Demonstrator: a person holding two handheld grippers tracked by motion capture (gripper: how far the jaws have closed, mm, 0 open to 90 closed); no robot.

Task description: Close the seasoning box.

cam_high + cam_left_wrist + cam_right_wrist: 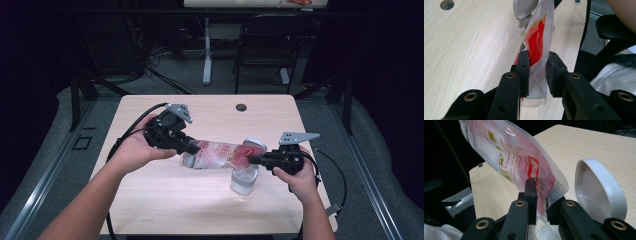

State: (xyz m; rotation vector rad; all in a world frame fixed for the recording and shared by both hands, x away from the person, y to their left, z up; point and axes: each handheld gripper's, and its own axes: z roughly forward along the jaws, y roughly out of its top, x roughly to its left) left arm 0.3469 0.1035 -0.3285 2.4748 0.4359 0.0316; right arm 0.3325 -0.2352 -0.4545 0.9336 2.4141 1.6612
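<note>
High view centre: both grippers' fingers are clamped on a clear plastic bag (215,154), left gripper (192,148) at one end, right gripper (252,160) at the other. Below its right end, a lidded container (244,181) stands open on the surface (150,200).

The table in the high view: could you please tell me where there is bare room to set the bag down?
The table is bare along its near edge, before the bag, and across the far strip around the cable hole. It is crowded mid-right: the open-lidded container stands under the bag, which the left tool and right tool hold at its ends.
</note>
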